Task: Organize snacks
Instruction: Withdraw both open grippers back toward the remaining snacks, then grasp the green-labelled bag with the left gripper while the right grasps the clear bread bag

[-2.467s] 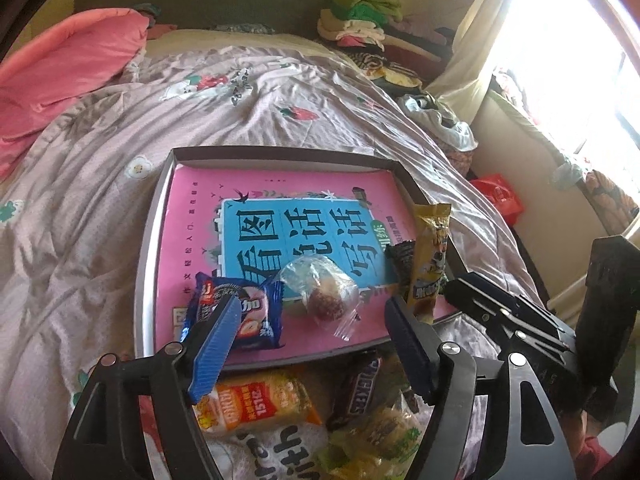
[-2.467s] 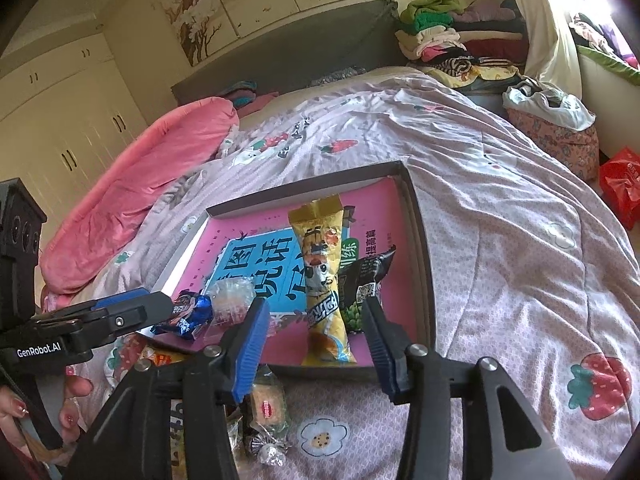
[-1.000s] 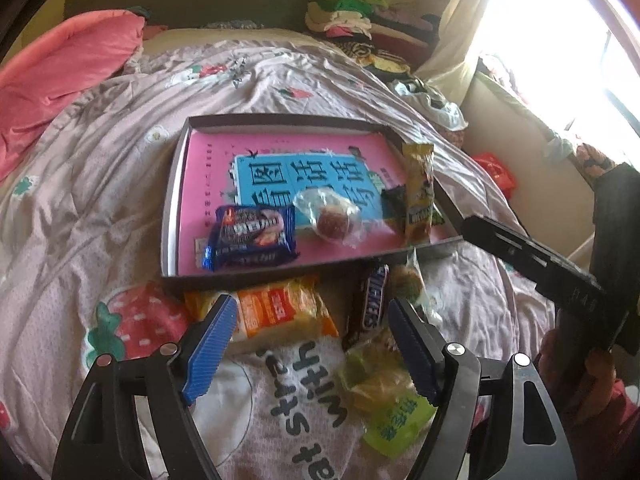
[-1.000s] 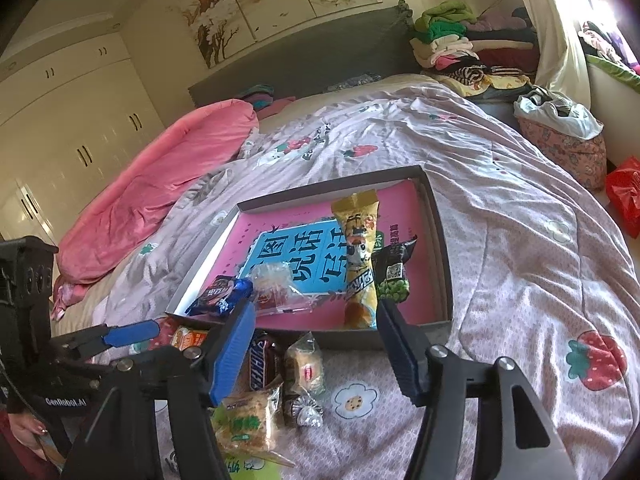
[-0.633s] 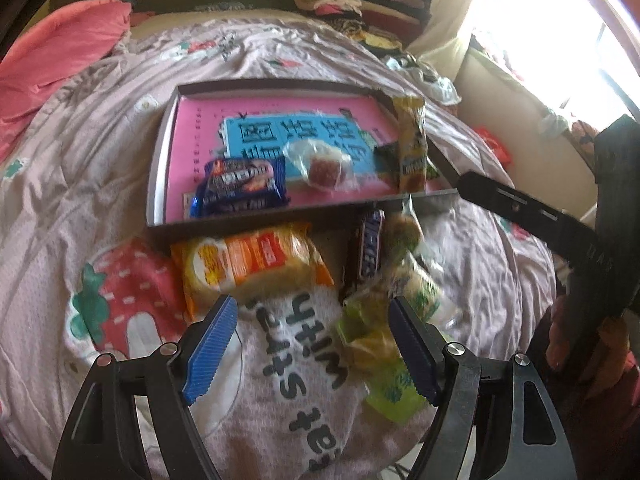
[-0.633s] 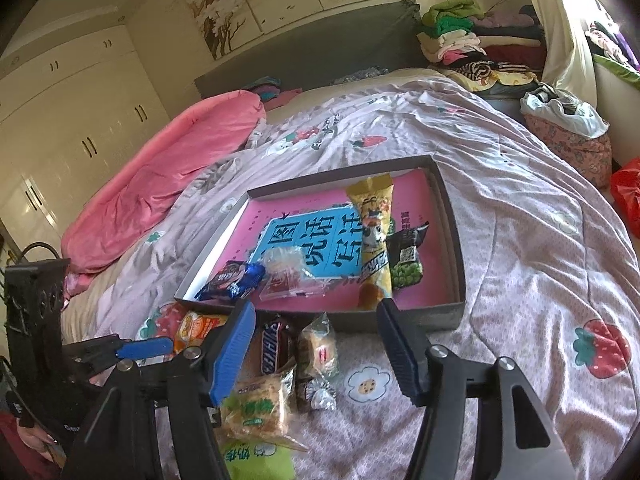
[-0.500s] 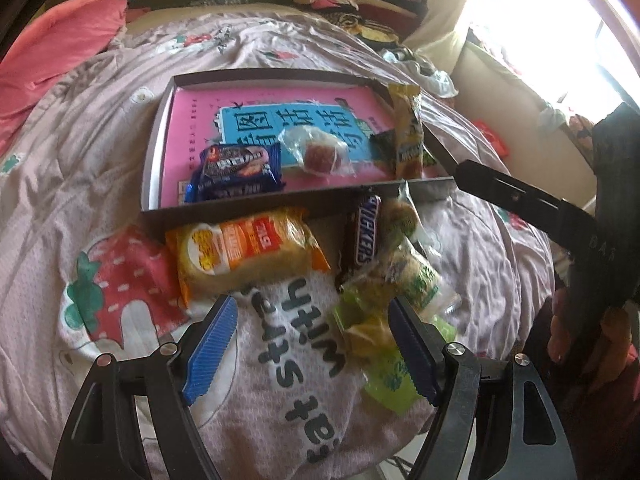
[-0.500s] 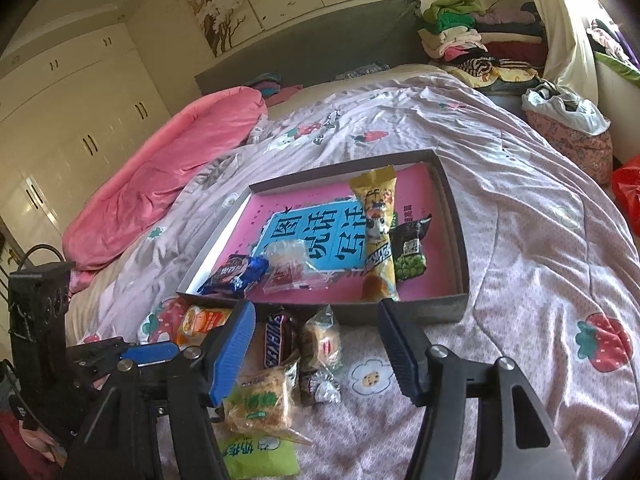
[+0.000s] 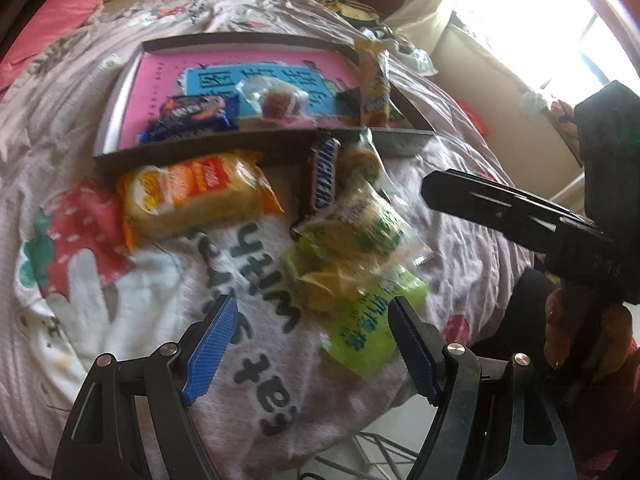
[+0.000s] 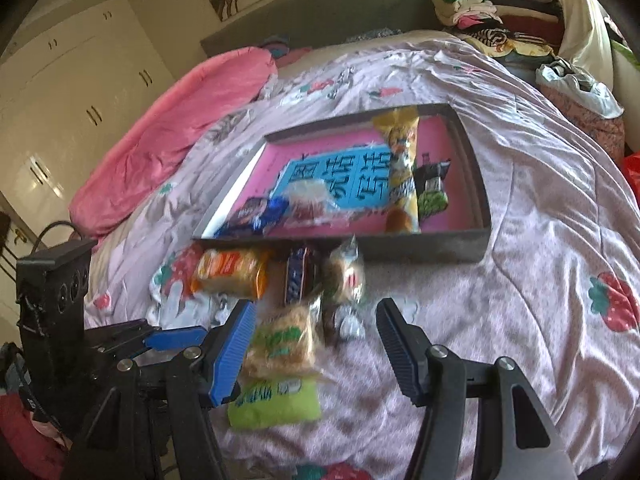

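A shallow grey tray (image 9: 256, 145) (image 10: 432, 247) with a pink and blue lining lies on the bed. In it are a blue cookie pack (image 9: 192, 114) (image 10: 256, 214), a clear-wrapped cake (image 9: 276, 101), a yellow snack bag (image 9: 374, 88) (image 10: 402, 168) and a dark green pack (image 10: 432, 192). On the quilt in front lie an orange cracker pack (image 9: 196, 196) (image 10: 230, 274), a Snickers bar (image 9: 324, 174) (image 10: 296, 280), clear-wrapped pastries (image 9: 360, 232) (image 10: 282, 346) and a lime green pack (image 9: 368, 328) (image 10: 274, 402). My left gripper (image 9: 310, 344) is open above the near snacks. My right gripper (image 10: 314, 338) is open over the pastries.
The bed carries a pink floral quilt (image 10: 540, 264) and a pink pillow (image 10: 180, 120). Folded clothes (image 10: 492, 12) are piled at the back right, with a bright window (image 9: 540, 20) to the right. The bed's near edge (image 9: 352, 432) drops off just under my left gripper.
Both grippers have pulled back and away from the tray, so the loose snacks in front of it came into view. Both stay open and empty.
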A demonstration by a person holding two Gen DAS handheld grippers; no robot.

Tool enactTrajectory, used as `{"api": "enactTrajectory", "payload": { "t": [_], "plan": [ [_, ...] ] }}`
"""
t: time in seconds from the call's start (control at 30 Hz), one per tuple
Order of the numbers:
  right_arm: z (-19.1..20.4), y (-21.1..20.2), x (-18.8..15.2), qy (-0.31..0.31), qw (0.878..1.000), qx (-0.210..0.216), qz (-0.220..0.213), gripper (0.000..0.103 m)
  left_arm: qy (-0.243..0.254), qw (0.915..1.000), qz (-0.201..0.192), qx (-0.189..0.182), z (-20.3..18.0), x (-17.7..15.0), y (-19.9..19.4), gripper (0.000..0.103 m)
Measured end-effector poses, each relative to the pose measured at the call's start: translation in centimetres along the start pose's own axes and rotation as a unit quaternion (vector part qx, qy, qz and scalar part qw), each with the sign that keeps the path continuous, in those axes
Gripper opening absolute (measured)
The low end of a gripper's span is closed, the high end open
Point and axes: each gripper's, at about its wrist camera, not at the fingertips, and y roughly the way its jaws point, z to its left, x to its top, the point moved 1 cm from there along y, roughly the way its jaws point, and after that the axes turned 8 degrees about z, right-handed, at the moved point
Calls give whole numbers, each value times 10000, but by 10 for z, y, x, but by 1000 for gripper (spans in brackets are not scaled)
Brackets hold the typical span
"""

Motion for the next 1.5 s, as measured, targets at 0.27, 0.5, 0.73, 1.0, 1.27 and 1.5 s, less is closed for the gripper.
{"api": "enactTrajectory", "payload": {
  "t": [0.27,0.5,0.73,1.0,1.27,1.5],
  "plan": [
    [5,7,-5,-1,9999,52,153,63,21,10000,50,-52,-6,-4,7,79],
    [7,16,-8,57,9992,285,292,63,-23,10000,81,7,-8,-3,13,79],
    [1,34,-9,275,9969,448,590,63,30,9999,57,102,-16,3,23,79],
    [10,61,-6,207,9952,465,832,61,-19,10000,16,63,-14,7,29,79],
    [5,71,-5,304,9940,671,809,57,-101,9999,-7,-25,-11,11,34,77],
    [-8,55,-5,507,9909,1109,562,40,-200,9997,-50,-137,-7,16,33,50]
  ]
}}
